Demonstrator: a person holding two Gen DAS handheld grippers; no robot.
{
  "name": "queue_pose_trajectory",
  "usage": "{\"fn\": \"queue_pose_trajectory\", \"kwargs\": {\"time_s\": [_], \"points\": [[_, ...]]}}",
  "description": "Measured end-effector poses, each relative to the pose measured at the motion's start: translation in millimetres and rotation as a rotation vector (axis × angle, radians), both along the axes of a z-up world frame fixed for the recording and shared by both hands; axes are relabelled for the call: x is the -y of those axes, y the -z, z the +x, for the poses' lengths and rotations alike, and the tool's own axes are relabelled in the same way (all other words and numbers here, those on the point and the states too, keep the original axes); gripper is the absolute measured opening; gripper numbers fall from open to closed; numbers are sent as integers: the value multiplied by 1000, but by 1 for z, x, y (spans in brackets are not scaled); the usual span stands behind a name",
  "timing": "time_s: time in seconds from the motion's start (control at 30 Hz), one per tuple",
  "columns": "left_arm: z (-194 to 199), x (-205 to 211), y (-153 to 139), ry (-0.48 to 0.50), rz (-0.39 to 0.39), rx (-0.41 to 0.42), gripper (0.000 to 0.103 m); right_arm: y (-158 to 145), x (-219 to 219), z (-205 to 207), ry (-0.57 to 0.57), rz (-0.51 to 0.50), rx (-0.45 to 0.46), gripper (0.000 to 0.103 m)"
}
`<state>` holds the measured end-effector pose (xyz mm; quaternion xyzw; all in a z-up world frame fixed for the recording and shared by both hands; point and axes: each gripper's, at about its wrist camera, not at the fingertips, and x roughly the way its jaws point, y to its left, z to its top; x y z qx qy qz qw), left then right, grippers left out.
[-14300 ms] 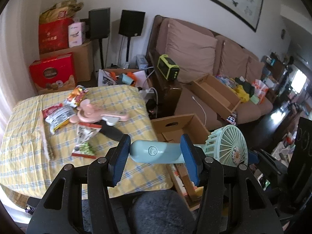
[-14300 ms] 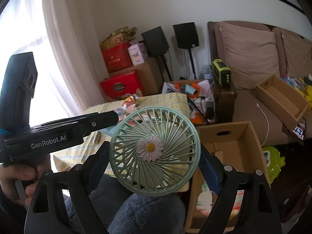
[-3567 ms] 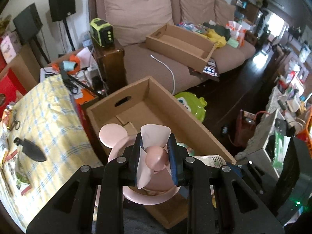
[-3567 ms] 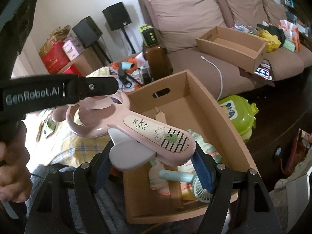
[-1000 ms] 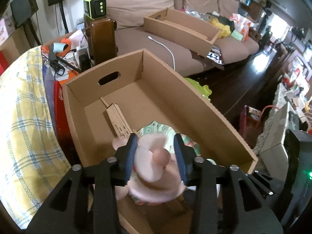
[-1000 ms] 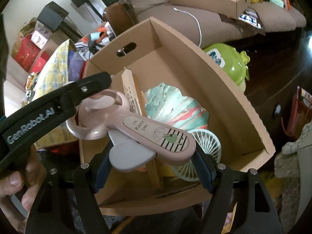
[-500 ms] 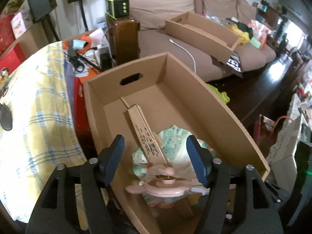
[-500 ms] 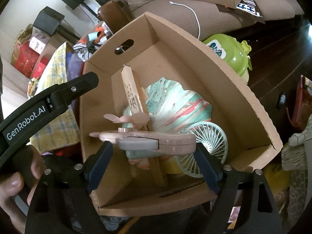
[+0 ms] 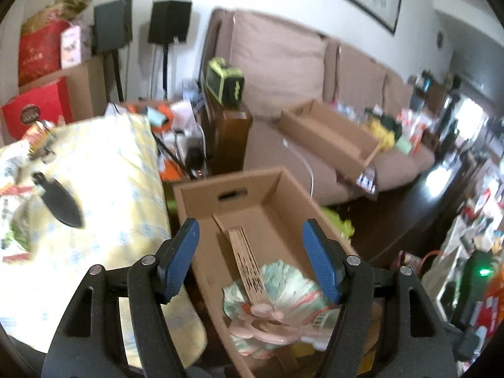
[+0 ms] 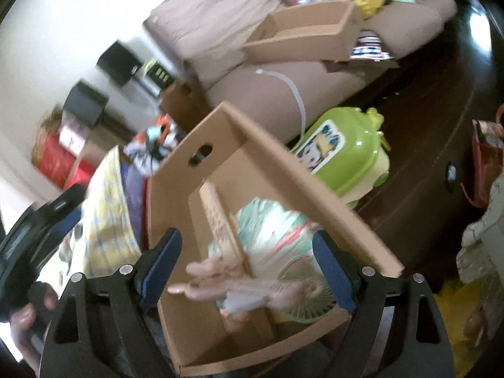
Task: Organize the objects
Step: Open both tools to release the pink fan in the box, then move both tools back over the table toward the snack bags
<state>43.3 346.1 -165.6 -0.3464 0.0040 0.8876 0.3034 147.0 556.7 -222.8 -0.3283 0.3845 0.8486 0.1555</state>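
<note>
Pink fan (image 10: pixel 239 286) in cardboard box (image 10: pixel 277 170), long axis seemingly crosswise, blurred. Left jaws opening, right jaws apart, both empty.

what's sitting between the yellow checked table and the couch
In the left wrist view, an open cardboard box stands between the table and the couch, holding a pink fan; a dark wooden stand sits further back.

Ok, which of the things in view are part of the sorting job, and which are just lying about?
Part of the job:
- cardboard box
- pink fan, now in the box
- green fan, in the box
- black trowel and snack packets on the yellow tablecloth

Lying about:
- sofa
- long box on the sofa
- speakers
- green toy
</note>
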Motion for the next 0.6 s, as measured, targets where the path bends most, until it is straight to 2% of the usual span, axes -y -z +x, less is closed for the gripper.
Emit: {"fn": "queue_pose_trajectory", "kwargs": {"time_s": [0.07,0.17,0.2,0.37,0.43,0.5,0.57,0.6], "points": [[-5,21,-18,-26,55,-20,66,3,-9,6,38,-31,-8,86],[-19,49,-42,-89,128,-20,79,7,-17,10,65,-52,-3,86],[-23,58,-48,-110,147,-23,79,8,-17,10,67,-54,-2,86],[-44,113,-83,-232,165,-84,79,6,-12,6,45,-24,6,86],[-51,142,-96,-341,116,-146,81,8,-10,3,24,-23,13,86],[-62,173,-106,-528,-19,-222,95,11,-7,-1,6,-27,18,86],[-78,211,-108,-687,-122,-222,97,10,-3,-5,-14,-9,27,86],[-85,227,-107,-724,-133,-201,97,8,-2,-6,-21,0,26,86]]}}
